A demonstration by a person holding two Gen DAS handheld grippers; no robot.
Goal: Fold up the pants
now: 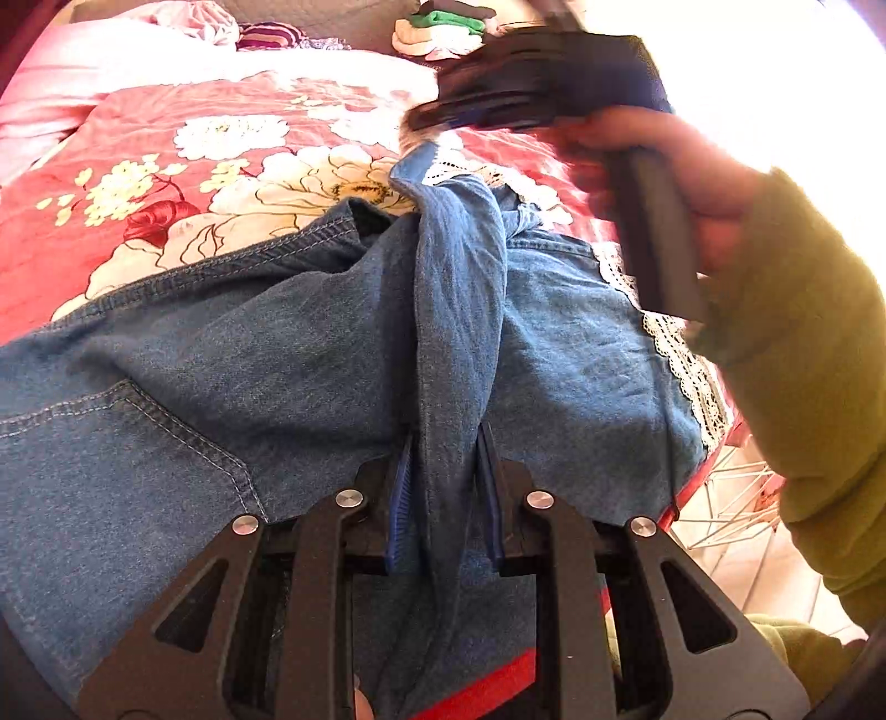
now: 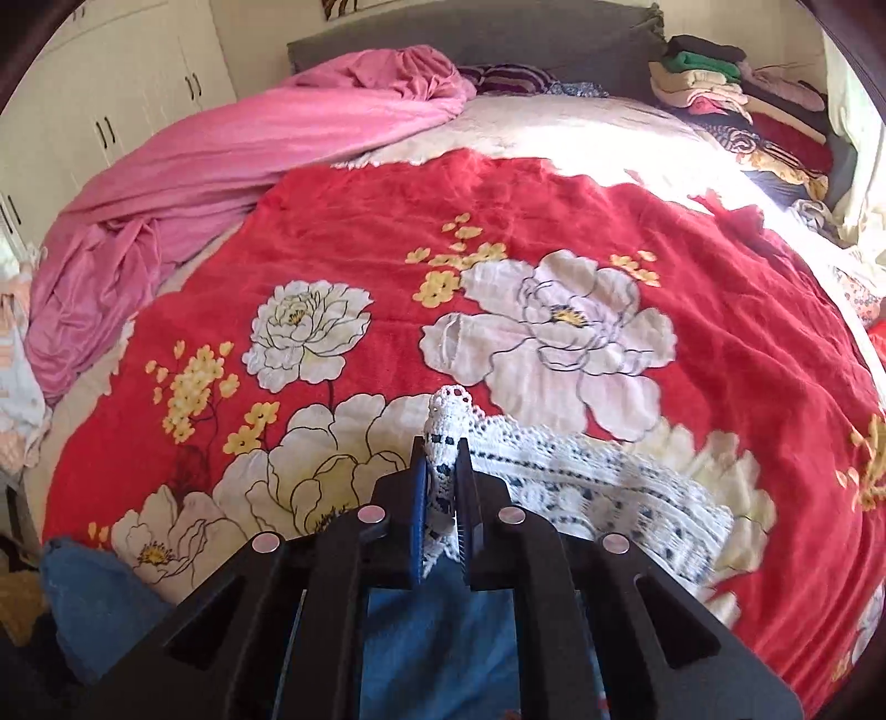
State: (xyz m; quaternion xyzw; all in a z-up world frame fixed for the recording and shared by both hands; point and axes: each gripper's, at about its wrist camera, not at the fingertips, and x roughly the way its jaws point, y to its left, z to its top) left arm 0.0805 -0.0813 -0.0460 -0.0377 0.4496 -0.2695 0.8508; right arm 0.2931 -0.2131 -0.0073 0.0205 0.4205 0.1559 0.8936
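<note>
Denim pants (image 1: 277,360) pinched by left gripper (image 1: 446,487); right gripper (image 2: 442,487) clamps lace hem (image 2: 581,487).

Pants (image 1: 288,343) lie on the blanket (image 2: 554,221), which is spread over the bed; a raised fold of them sits between the left gripper (image 1: 446,487) fingers. The lace hem (image 2: 581,487) sits between the right gripper (image 2: 443,498) fingers and trails to the right over the blanket. A bunched sheet (image 2: 221,166) lies behind and left of the blanket; a stack of clothes (image 2: 703,77) sits at the far right, against the headboard (image 2: 498,39)
</note>
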